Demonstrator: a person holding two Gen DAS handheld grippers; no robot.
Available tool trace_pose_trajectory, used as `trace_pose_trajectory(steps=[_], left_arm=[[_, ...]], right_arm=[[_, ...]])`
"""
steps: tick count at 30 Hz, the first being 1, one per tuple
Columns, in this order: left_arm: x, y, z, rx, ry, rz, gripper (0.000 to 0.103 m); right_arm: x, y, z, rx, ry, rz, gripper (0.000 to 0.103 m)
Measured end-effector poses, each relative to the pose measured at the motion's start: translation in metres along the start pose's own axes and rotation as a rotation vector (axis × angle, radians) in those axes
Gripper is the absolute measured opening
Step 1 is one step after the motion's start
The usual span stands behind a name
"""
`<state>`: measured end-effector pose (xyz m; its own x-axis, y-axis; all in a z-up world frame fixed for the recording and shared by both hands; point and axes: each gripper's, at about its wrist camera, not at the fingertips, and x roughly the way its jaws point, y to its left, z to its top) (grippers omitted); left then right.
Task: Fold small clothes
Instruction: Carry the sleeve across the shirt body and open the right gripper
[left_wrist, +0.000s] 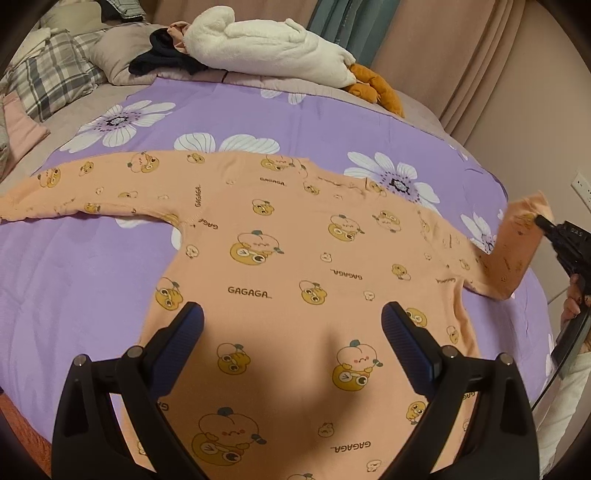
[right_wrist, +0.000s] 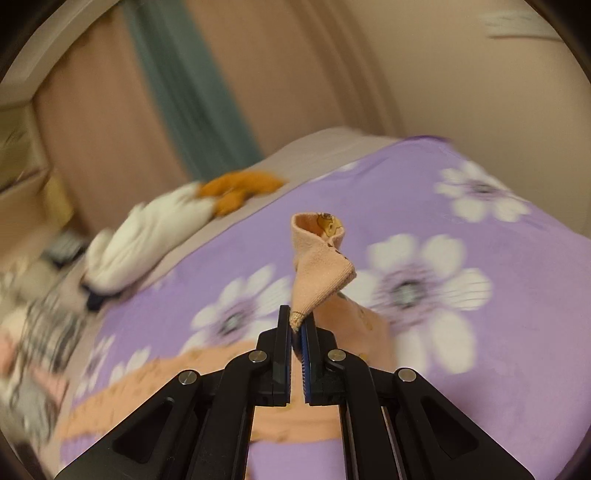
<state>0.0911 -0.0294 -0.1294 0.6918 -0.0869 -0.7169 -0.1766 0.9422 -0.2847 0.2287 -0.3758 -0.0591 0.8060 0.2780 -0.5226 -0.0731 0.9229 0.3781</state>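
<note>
Wide-open, the left hand-held gripper (left_wrist: 292, 325) hovers over the shirt (left_wrist: 295, 266) spread flat on the bed (left_wrist: 92, 266), while the right hand-held gripper (right_wrist: 296, 325) pinches its sleeve (right_wrist: 317, 258) aloft, so folding has barely begun.

I'm working in a home bedroom. I see a bed with a purple flowered bedspread (left_wrist: 110, 295) over it, plaid pillows (left_wrist: 51, 81) piled at its far left corner, and a white plush toy (left_wrist: 273, 51) with orange feet (left_wrist: 376, 86) lying along the far edge. Dark clothing (left_wrist: 162, 61) sits bunched beside the toy. Pink and teal curtains (left_wrist: 343, 18) hang behind the bed, and a wall socket (left_wrist: 581, 184) shows on the right-hand wall.
</note>
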Motion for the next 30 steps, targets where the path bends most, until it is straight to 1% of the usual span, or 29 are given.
trace_pose_trajectory(steps=[1, 4, 8, 13, 17, 19, 20, 21, 22, 23, 25, 27, 30], left_arm=[[-0.001, 0.001, 0.001, -0.004, -0.001, 0.0, 0.097], [-0.002, 0.004, 0.003, -0.014, -0.007, 0.003, 0.097], [-0.002, 0.006, 0.005, -0.023, -0.012, 0.01, 0.097], [0.003, 0.006, 0.006, -0.026, -0.002, 0.01, 0.097], [0.006, 0.002, 0.007, -0.026, 0.009, -0.005, 0.097], [0.007, -0.001, 0.009, -0.024, 0.009, -0.023, 0.097], [0.007, -0.004, 0.01, -0.022, 0.009, -0.034, 0.097], [0.008, -0.007, 0.012, -0.019, 0.007, -0.046, 0.097], [0.009, -0.011, 0.013, -0.017, 0.008, -0.057, 0.097], [0.012, -0.016, 0.015, -0.017, 0.01, -0.073, 0.097], [0.018, -0.025, 0.018, -0.016, 0.02, -0.11, 0.097], [0.026, -0.037, 0.021, -0.016, 0.033, -0.159, 0.097], [0.046, -0.059, 0.024, -0.03, 0.06, -0.223, 0.097]], right_arm=[[0.008, 0.01, -0.005, -0.021, 0.03, 0.024, 0.005], [0.028, 0.031, -0.02, -0.09, 0.109, 0.051, 0.005], [0.061, 0.053, -0.047, -0.164, 0.245, 0.097, 0.005], [0.087, 0.071, -0.077, -0.227, 0.389, 0.111, 0.005], [0.092, 0.08, -0.086, -0.285, 0.449, 0.121, 0.007], [0.084, 0.083, -0.084, -0.298, 0.441, 0.15, 0.018], [0.077, 0.082, -0.08, -0.297, 0.421, 0.171, 0.032], [0.072, 0.083, -0.077, -0.291, 0.395, 0.188, 0.048], [0.067, 0.081, -0.074, -0.284, 0.371, 0.2, 0.053], [0.058, 0.076, -0.068, -0.271, 0.338, 0.211, 0.055], [0.051, 0.066, -0.06, -0.234, 0.301, 0.199, 0.055], [0.049, 0.052, -0.051, -0.176, 0.274, 0.175, 0.055], [0.046, 0.021, -0.042, -0.068, 0.235, 0.11, 0.055]])
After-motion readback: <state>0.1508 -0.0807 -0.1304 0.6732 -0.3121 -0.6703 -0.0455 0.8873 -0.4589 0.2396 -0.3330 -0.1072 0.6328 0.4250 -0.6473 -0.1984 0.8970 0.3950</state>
